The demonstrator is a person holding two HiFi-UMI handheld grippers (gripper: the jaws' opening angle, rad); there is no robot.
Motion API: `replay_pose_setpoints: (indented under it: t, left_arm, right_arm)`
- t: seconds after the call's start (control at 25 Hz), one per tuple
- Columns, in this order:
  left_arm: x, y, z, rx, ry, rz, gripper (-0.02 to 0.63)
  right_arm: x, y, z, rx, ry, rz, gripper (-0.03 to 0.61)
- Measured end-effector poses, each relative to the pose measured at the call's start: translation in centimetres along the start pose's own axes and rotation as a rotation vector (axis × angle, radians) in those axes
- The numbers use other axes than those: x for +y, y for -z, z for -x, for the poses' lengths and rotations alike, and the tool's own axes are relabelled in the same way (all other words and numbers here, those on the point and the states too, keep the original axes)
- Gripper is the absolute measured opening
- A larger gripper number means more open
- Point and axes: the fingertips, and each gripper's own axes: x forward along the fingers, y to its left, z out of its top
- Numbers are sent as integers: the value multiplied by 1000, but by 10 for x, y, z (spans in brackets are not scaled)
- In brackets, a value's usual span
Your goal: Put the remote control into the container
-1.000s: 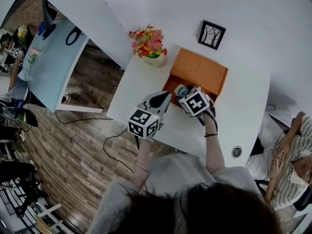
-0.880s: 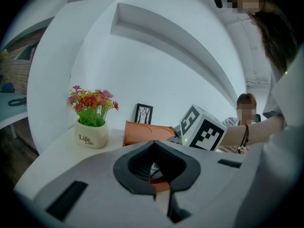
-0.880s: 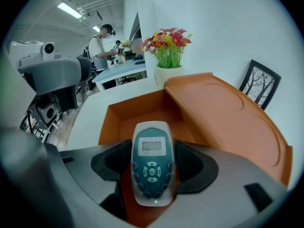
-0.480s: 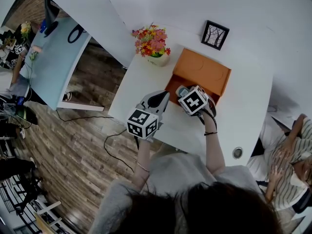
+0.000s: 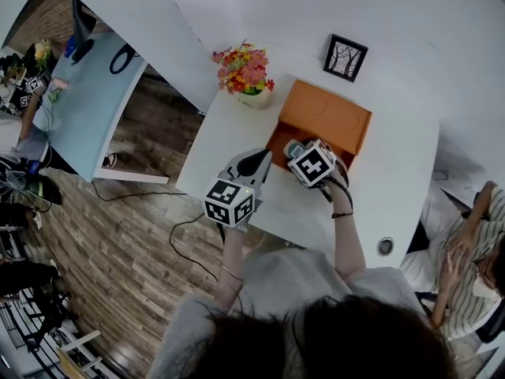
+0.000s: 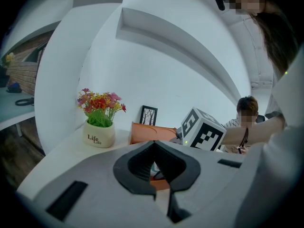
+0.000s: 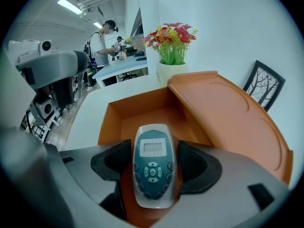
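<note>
- The remote control [image 7: 153, 167] is clamped between the two pads of the right claw [image 7: 153, 164], buttons and small screen facing up, its long axis along the jaws.
- In the right gripper view, the front end of the remote points into the orange container [image 7: 110, 122], over its near wall; whether it touches the container cannot be told.
- The container's lid [image 7: 228, 122] is swung open to the right and leans away.
- In the head view, the right claw [image 5: 296, 150] is held out from a bent forearm, tilted down at the container's [image 5: 278, 136] near end.
- The left claw [image 5: 259, 160] is held just to the left of the right one, over the white counter [image 5: 394, 172], aimed the same way.
- The left claw's [image 6: 153, 146] jaws are brought together with nothing gripped.
- A flower pot [image 5: 251, 95] and a framed picture [image 5: 344, 56] stand beyond the container.
</note>
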Motion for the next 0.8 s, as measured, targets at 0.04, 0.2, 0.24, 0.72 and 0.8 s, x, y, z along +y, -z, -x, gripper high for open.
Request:
replay_pose_setpoints:
  t: [0.04, 0.2, 0.24, 0.72, 0.8]
  left_arm:
    - [0, 0, 0, -1, -1, 0, 3]
    - [-1, 1, 1, -2, -2, 1, 3]
    - [-1, 2, 1, -2, -1, 1, 3]
    - [-13, 1, 0, -7, 19, -9, 3]
    - [-16, -1, 0, -10, 26, -15, 3]
  right_arm:
    - [0, -1, 0, -6, 2, 3, 290]
    - [0, 2, 2, -6, 1, 1, 293]
    - [0, 0, 4, -19, 1, 8, 293]
    - [2, -10, 28, -131, -17, -12, 257]
    - [2, -15, 37, -173, -4, -6, 161]
